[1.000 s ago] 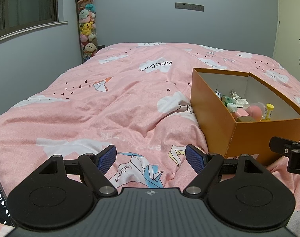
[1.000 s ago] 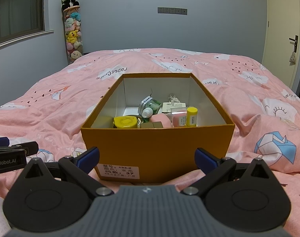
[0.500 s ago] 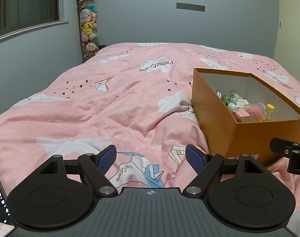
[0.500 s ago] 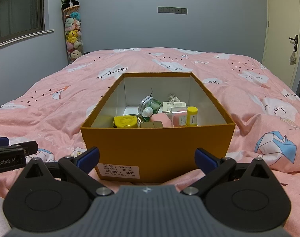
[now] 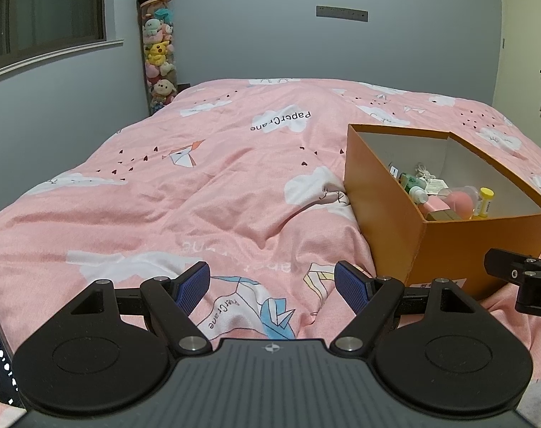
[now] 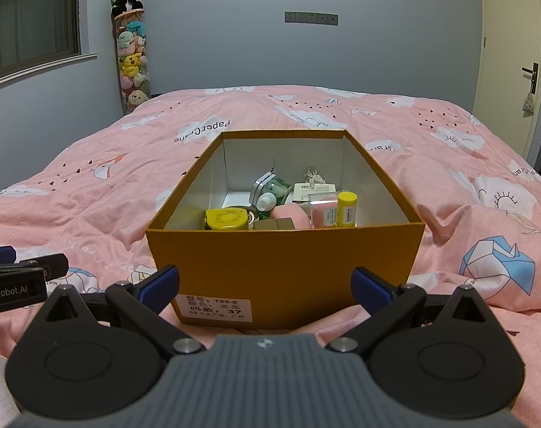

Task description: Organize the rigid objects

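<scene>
An open orange cardboard box (image 6: pixel 284 260) (image 5: pixel 381 207) rests on the pink quilt, holding several small items: a yellow-lidded jar (image 6: pixel 225 219), a yellow-capped tube (image 6: pixel 346 209) (image 5: pixel 483 202), a pink pouch (image 6: pixel 288 214), a green bottle with a white cap (image 6: pixel 267 199) and a white card with string (image 6: pixel 313 188). My right gripper (image 6: pixel 266 285) is open just in front of the box's near wall, nothing between its blue pads. My left gripper (image 5: pixel 272 285) is open over bare quilt, left of the box.
The pink bed quilt (image 5: pixel 199 185) stretches to the grey back wall. A tall clear tube of plush toys (image 5: pixel 158 53) topped by a panda stands at the far left corner. A window is on the left, a door (image 6: pixel 509 71) on the right.
</scene>
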